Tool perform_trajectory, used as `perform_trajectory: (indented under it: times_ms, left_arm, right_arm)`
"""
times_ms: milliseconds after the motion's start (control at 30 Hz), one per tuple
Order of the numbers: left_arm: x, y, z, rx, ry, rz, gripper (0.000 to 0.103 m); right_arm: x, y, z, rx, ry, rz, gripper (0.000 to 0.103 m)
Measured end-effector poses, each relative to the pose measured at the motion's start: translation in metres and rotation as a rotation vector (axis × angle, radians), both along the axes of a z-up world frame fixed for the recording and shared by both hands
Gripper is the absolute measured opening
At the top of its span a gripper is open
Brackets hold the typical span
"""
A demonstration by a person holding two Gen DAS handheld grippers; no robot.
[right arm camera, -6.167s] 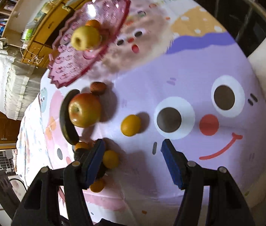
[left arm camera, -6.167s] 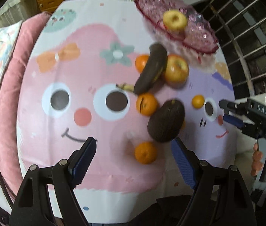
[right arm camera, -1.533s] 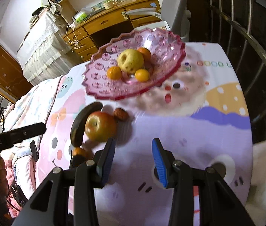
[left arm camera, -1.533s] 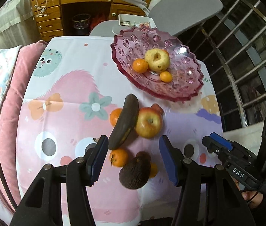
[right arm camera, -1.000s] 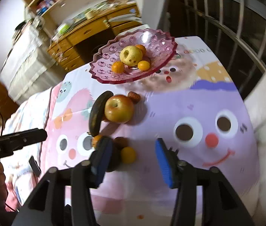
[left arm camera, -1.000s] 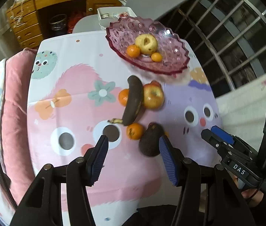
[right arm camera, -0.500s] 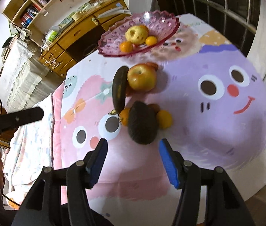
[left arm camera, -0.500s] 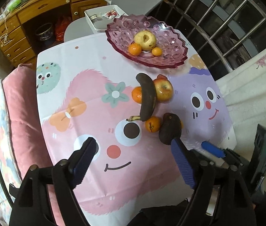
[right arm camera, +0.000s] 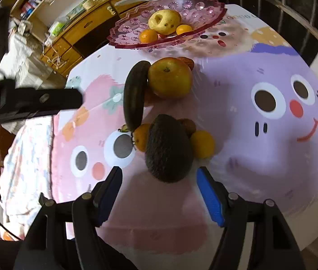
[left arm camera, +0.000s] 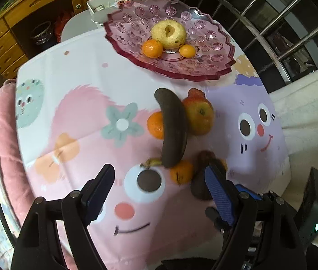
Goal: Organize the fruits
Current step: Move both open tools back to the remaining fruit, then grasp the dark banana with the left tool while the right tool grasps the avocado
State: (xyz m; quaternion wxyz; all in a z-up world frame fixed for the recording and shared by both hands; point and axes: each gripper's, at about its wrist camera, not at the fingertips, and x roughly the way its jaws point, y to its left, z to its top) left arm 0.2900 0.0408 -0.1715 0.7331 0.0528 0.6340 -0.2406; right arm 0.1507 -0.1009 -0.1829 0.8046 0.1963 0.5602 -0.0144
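Pink glass bowl (left arm camera: 213, 67) sits at 12 o'clock in both my views, w/ a yellow apple (left arm camera: 169, 33) and two oranges (left arm camera: 152, 48) touching it in the middle. Cartoon cloth (left arm camera: 80, 103) covers the table under everything.

Loose fruit lies in a clump between bowl and me. Banda — dark banana (left arm camera: 173, 128) runs roughly 12-to-6, red apple (left arm camera: 198, 115) touching it at its 3 o'clock, an orange (left arm camera: 155, 124) tucked at its 9 o'clock. Near the banana's lower end sits another orange (left arm camera: 181, 172). Avocado (right arm camera: 169, 148) lies just past my right tongs, w/ a small yellow fruit (right arm camera: 201, 144) touching it at 3 o'clock.

Left gripper (left arm camera: 162, 193): jaws wide, nothing between them, hovering over the cloth; avocado partly hidden behind its right finger. Right gripper (right arm camera: 159, 193): jaws wide too, empty, avocado centred at 12 o'clock just ahead of the tips, not touching as far as I can tell.

Wooden drawers (right arm camera: 80, 36) are at 11 o'clock beyond the table, window bars (left arm camera: 282, 22) at 2 o'clock.
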Motion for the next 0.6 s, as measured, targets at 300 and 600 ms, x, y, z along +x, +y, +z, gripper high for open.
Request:
perform_trajectory:
  times_ms: [300, 600]
  left_arm:
    - [0.02, -0.029, -0.052, -0.024, 0.099, 0.018, 0.075]
    - [0.03, -0.033, -0.082, -0.049, 0.135, 0.062, 0.053]
  right_arm:
    - [0.018, 0.002, -0.014, -0.085, -0.008, 0.145, 0.069]
    - [0.031, -0.001, -0.021, -0.122, -0.032, 0.22, 0.064]
